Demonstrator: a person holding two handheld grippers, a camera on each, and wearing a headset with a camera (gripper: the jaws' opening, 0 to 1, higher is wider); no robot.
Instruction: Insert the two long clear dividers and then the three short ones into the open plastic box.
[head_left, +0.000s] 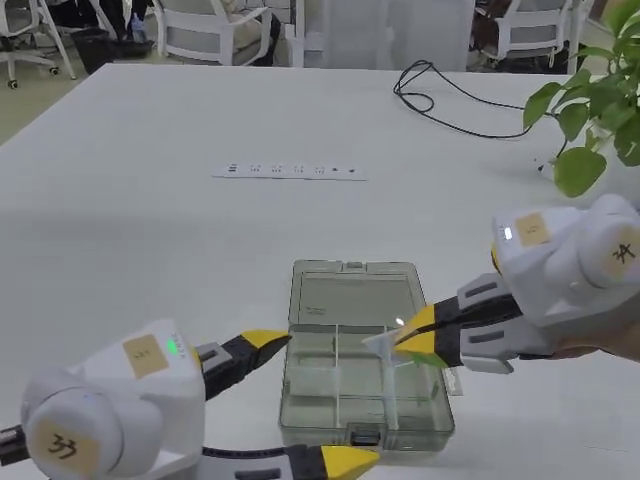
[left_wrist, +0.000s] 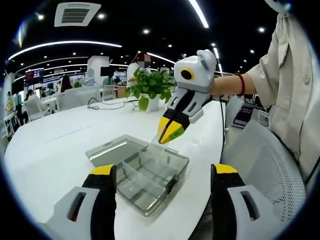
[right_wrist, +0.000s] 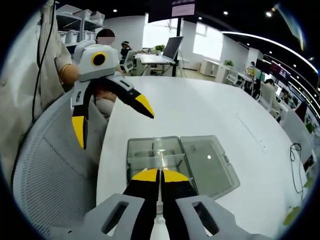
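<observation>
The open clear plastic box (head_left: 296, 400) lies near the table's front edge, its lid (head_left: 350, 285) folded flat behind it. Clear dividers (head_left: 338, 375) stand inside and split it into compartments. My right gripper (head_left: 412, 335) comes in from the right, shut on a short clear divider (head_left: 383, 343) held over the box's right half. The right gripper view has the jaws closed (right_wrist: 160, 175) on that thin divider (right_wrist: 160, 157) above the box (right_wrist: 131, 150). My left gripper (head_left: 308, 400) stands open at the box's front left, nothing between its fingers (left_wrist: 102, 172).
A black cable (head_left: 440, 100) loops at the back right beside a green plant (head_left: 590, 120). A printed strip (head_left: 290, 170) lies mid-table. Office chairs (head_left: 205, 30) stand beyond the far edge. A mesh chair (left_wrist: 260, 150) is by the person's side.
</observation>
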